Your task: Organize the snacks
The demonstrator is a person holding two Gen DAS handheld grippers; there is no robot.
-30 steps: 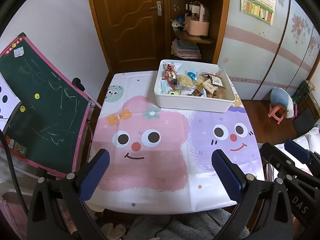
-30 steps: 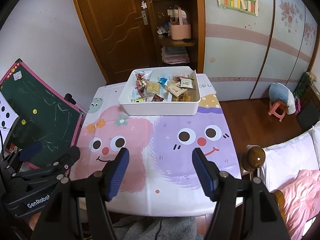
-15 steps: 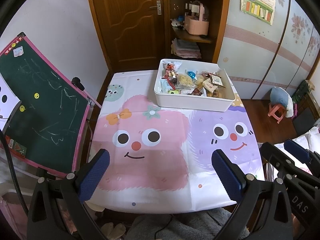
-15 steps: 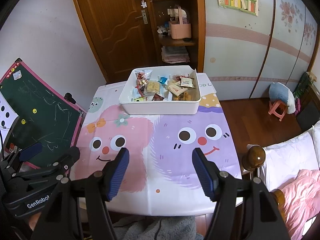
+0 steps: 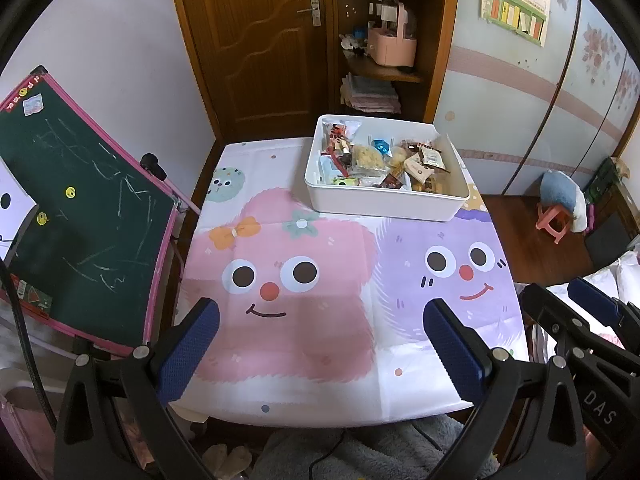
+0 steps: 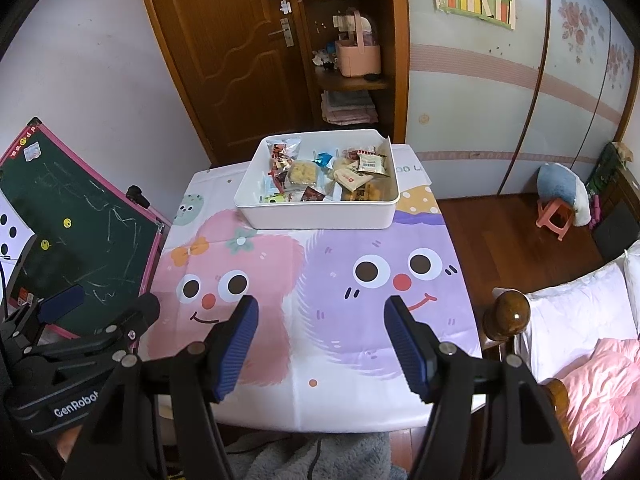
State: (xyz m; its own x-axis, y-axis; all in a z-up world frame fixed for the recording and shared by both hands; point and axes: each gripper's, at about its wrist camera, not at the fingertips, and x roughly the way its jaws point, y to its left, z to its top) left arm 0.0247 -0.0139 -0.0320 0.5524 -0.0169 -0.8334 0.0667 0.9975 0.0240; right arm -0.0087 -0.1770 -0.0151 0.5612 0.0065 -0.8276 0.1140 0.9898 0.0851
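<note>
A white bin (image 5: 380,204) (image 6: 320,216) stands at the far side of the table, filled with several wrapped snacks (image 5: 384,160) (image 6: 332,172). The table wears a cartoon cloth (image 5: 304,280) (image 6: 320,280) with a pink and a purple face. My left gripper (image 5: 320,344) hovers open over the near edge above the pink face, nothing between its blue pads. My right gripper (image 6: 320,344) is open too, over the near edge between both faces, holding nothing. Each gripper shows in the other's view: the right gripper (image 5: 592,312) and the left gripper (image 6: 80,312).
A green chalkboard with pink frame (image 5: 80,216) (image 6: 72,232) leans left of the table. Behind stand a wooden door (image 5: 256,40) and a corner shelf with a pink basket (image 5: 392,44). A bed with wooden post (image 6: 508,316) and a pink stool (image 6: 556,216) are right.
</note>
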